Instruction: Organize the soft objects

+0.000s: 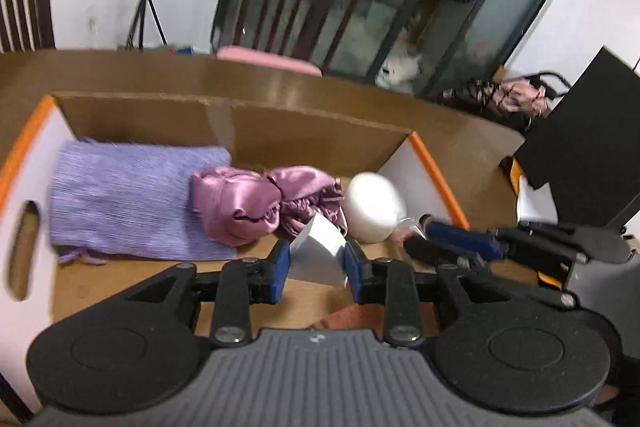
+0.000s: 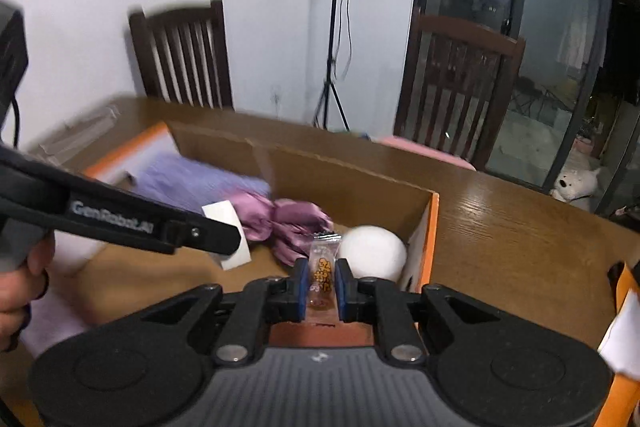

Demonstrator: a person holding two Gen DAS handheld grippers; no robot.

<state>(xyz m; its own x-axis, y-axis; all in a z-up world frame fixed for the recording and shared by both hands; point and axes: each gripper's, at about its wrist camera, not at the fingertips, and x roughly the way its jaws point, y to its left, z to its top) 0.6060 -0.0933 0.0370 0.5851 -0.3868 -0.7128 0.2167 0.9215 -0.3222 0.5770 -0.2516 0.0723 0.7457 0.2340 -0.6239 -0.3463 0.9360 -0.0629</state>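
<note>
Overhead, both tools above the box (each gripping a packet).

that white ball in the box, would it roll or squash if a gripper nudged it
The white ball looks round and smooth, so a nudge would probably roll it, though the box wall beside it should stop it that way. Its matte, foam-like surface suggests it is light and may dent slightly. The pink satin cloth alongside could damp rolling.

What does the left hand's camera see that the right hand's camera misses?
Only the left view: the box's handle slot and a black case.

Only the right view: a clear snack packet clamped in the right gripper, and the person's hand.

Both: the cardboard box, purple cloth, pink satin bundle, white ball and the white piece in the left gripper.
</note>
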